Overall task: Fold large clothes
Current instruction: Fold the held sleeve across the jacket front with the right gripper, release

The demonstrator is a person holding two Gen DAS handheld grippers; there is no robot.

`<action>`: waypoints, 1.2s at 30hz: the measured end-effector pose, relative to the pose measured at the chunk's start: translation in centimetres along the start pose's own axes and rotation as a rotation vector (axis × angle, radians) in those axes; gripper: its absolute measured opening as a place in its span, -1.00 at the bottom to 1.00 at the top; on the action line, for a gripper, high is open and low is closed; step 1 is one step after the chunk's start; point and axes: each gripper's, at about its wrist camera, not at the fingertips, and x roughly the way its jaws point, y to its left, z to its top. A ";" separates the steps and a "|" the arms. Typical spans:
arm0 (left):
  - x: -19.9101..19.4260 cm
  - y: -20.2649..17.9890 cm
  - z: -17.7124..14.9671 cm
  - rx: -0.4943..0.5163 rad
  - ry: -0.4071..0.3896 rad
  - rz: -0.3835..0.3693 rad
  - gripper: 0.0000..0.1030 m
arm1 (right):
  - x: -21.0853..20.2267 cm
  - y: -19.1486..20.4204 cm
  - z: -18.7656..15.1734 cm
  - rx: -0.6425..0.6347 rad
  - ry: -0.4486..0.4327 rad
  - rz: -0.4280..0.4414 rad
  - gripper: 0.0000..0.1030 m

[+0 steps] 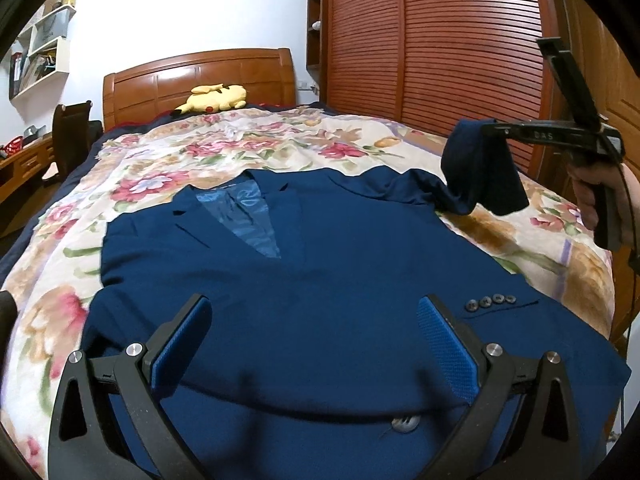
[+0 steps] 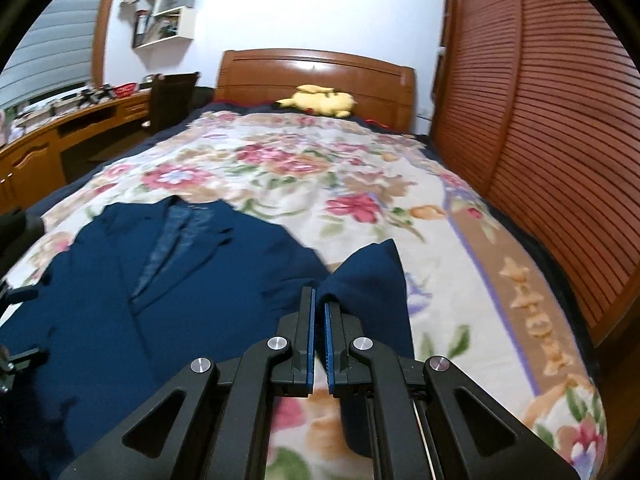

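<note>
Right gripper [image 2: 319, 304] pinches the jacket's sleeve [image 1: 480, 168] aloft; carry it left across the jacket [image 1: 320, 260] smoothly, while the open left gripper [image 1: 314, 320] steadies the near hem.

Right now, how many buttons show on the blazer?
5: four small cuff buttons in a row on the folded sleeve, one larger front button near the hem. Others may be hidden.

"DAS" reads in pale letters along the black body of the right gripper [image 1: 486, 130], far right; nothing else legible.
</note>
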 end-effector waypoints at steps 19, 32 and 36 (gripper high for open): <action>-3.6 3.5 -1.7 -0.037 -0.027 0.042 0.99 | -1.7 7.1 -0.7 -0.150 0.030 0.217 -0.92; -4.1 4.5 -1.9 -0.046 -0.033 0.051 0.99 | 0.7 8.6 -2.6 -0.134 0.160 0.282 -0.76; -4.1 4.5 -1.9 -0.046 -0.033 0.052 0.99 | -0.9 8.0 -1.8 -0.123 0.129 0.287 -0.20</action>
